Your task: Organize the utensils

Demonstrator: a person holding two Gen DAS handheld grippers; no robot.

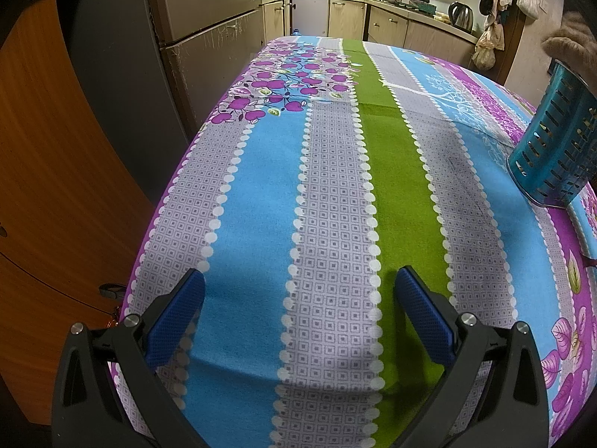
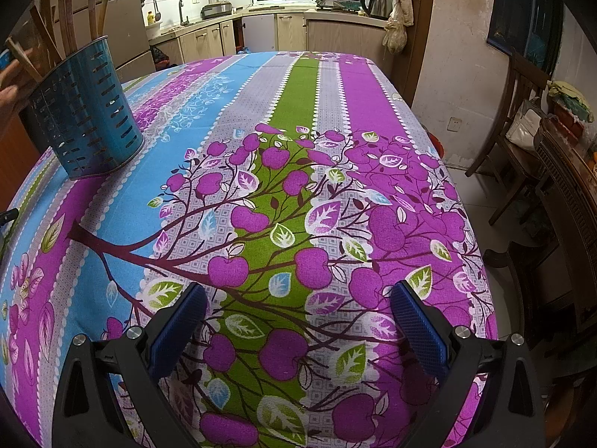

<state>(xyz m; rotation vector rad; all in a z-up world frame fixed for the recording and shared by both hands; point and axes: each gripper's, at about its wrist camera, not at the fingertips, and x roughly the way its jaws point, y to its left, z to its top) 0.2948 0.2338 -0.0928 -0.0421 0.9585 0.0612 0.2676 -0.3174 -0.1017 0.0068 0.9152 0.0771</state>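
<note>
From your right wrist view, the holder (image 2: 87, 112) stands on the tablecloth (image 2: 298, 112) at ten o'clock, near the table's left edge, with wooden utensils (image 2: 67, 15) upright in it. From your left wrist view, the same holder (image 1: 556, 142) sits at two o'clock, near the right edge.

We held the left gripper (image 1: 301, 286) low over the striped, flowered tablecloth (image 1: 328, 186), its blue-padded fingers (image 1: 175, 317) spread wide with nothing between them. At the right edge a blue slotted utensil holder (image 1: 556, 138) stood tilted on the cloth. Beyond the table we saw kitchen cabinets (image 1: 347, 18) and a kettle (image 1: 460, 15).
</note>
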